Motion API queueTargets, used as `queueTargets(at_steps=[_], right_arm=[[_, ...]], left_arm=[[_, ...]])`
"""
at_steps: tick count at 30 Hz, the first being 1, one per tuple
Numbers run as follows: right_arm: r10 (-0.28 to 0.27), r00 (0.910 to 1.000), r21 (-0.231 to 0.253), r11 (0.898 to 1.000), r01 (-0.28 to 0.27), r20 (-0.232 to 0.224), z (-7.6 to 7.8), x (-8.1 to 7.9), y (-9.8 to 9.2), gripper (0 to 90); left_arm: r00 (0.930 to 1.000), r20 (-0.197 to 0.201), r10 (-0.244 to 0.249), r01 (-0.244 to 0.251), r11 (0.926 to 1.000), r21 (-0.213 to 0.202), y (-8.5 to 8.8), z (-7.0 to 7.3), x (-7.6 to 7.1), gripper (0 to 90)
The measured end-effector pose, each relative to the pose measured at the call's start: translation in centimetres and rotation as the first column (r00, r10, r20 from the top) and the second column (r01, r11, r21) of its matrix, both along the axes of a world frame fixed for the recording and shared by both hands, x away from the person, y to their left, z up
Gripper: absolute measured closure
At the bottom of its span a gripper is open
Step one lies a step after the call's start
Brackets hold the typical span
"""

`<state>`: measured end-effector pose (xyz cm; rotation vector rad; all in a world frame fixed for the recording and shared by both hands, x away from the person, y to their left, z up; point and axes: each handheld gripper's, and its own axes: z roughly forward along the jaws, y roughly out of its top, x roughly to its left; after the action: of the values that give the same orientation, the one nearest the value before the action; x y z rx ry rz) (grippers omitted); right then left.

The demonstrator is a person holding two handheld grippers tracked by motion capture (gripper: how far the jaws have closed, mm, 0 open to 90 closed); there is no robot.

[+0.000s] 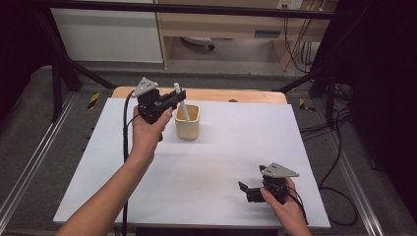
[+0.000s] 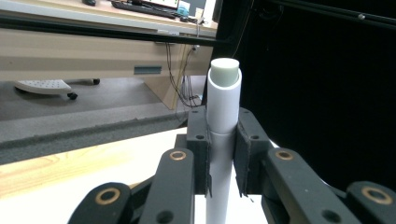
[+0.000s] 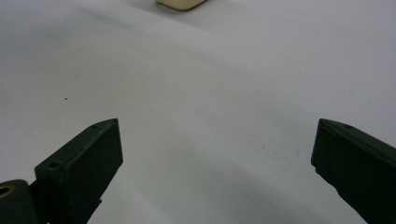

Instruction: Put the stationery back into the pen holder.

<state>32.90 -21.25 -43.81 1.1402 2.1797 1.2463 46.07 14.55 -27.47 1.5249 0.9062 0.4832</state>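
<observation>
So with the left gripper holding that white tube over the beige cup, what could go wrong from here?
The white tube sits tilted in the left gripper, so its lower end could catch the rim of the beige cup and tip it. Nothing steadies the cup: the right gripper is open, far away at the near edge of the white table.

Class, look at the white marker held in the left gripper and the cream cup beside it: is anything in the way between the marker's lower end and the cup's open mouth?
Nothing visible is. The left gripper clamps the white marker, whose lower end already points into the cup. The right gripper rests far off.
</observation>
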Motion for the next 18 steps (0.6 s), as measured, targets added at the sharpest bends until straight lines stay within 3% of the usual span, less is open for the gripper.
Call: queueTargets(at_steps=[11, 18], right_arm=[[0.008, 0.9999, -0.015, 1.000, -0.008, 0.007, 0.1, 0.0, -0.1, 3.1], [-0.012, 0.9999, -0.003, 1.000, 0.012, 0.007, 0.3, 0.0, -0.7, 3.3]], left_arm=[[0.9991, 0.027, 0.034, -0.034, 0.9992, 0.021, -0.3, 0.5, 1.3, 78.5], [0.9975, 0.042, 0.057, -0.059, 0.9972, 0.047, -0.6, 0.1, 2.0, 78.5]])
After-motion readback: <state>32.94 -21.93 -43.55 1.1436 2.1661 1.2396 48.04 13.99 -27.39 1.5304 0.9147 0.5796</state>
